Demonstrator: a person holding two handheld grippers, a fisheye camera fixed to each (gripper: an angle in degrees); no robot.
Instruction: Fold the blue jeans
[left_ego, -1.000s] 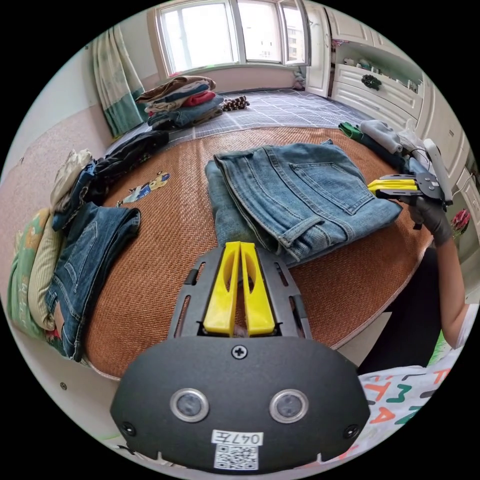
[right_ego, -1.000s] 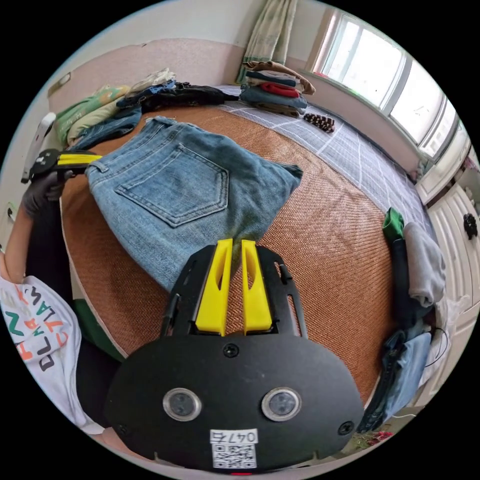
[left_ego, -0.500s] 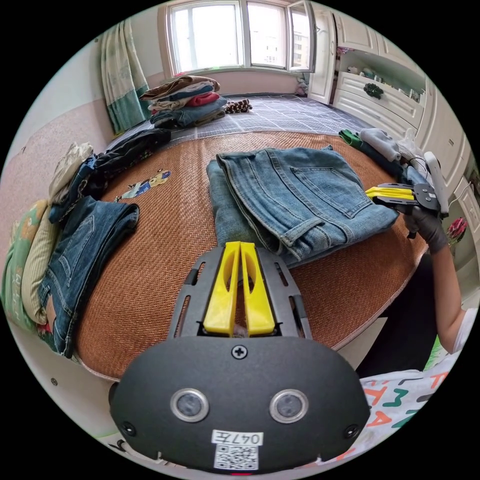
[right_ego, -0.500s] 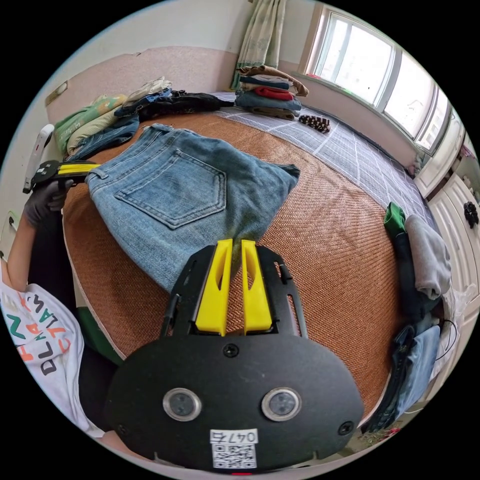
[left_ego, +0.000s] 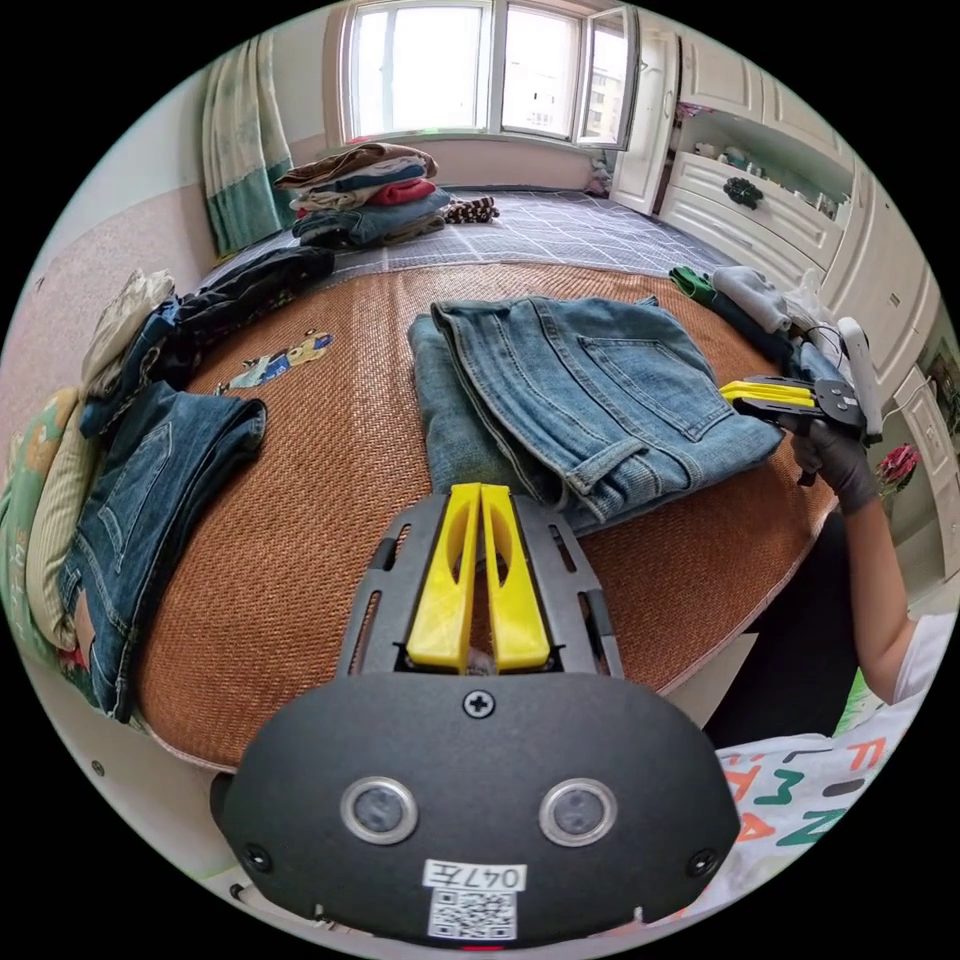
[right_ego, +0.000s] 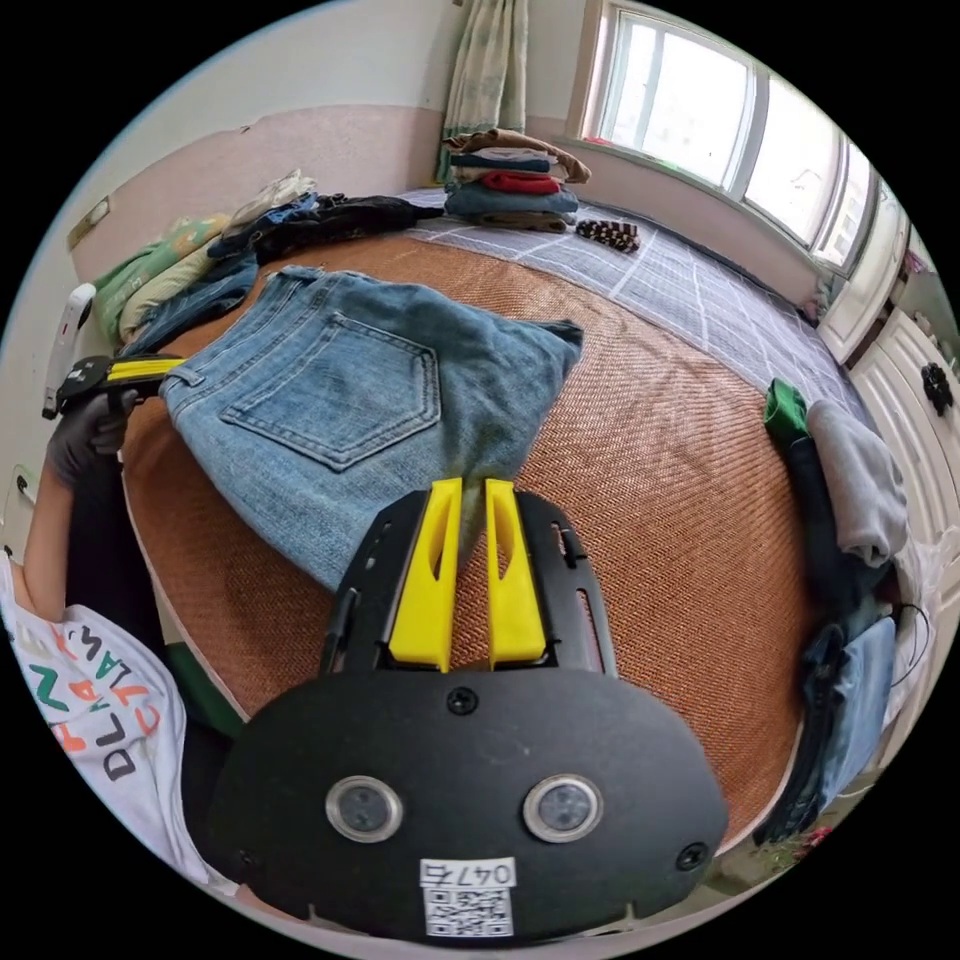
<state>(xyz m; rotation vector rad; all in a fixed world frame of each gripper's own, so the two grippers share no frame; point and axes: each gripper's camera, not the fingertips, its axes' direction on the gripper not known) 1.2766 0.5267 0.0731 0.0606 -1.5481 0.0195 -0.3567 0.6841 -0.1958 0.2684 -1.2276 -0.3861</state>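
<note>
Woven brown mat (left_ego: 300, 520) covers the bed, window and a folded clothes stack (left_ego: 365, 195) far beyond both tongs. Blue jeans (left_ego: 590, 400) lie folded into a thick pad on the mat, back pocket up, right ahead of both tools. Left gripper (left_ego: 482, 493) has jaws nearly together, tips at the waistband corner, seemingly pinching denim there, contact hidden behind the tips. Right gripper (right_ego: 473, 488) also narrow, fabric bunched between its tips at the opposite corner; it appears in the left gripper view (left_ego: 745, 393) at the pad's far edge. Judgement: denim is heavy, fairly stiff, not slippery, not fragile; multi-layer pad will sag if lifted by one corner, so grip thick seamed edges, waistband or fold, both ends at once. Darker jeans (left_ego: 140, 500) sit off to the left tong's left side
</note>
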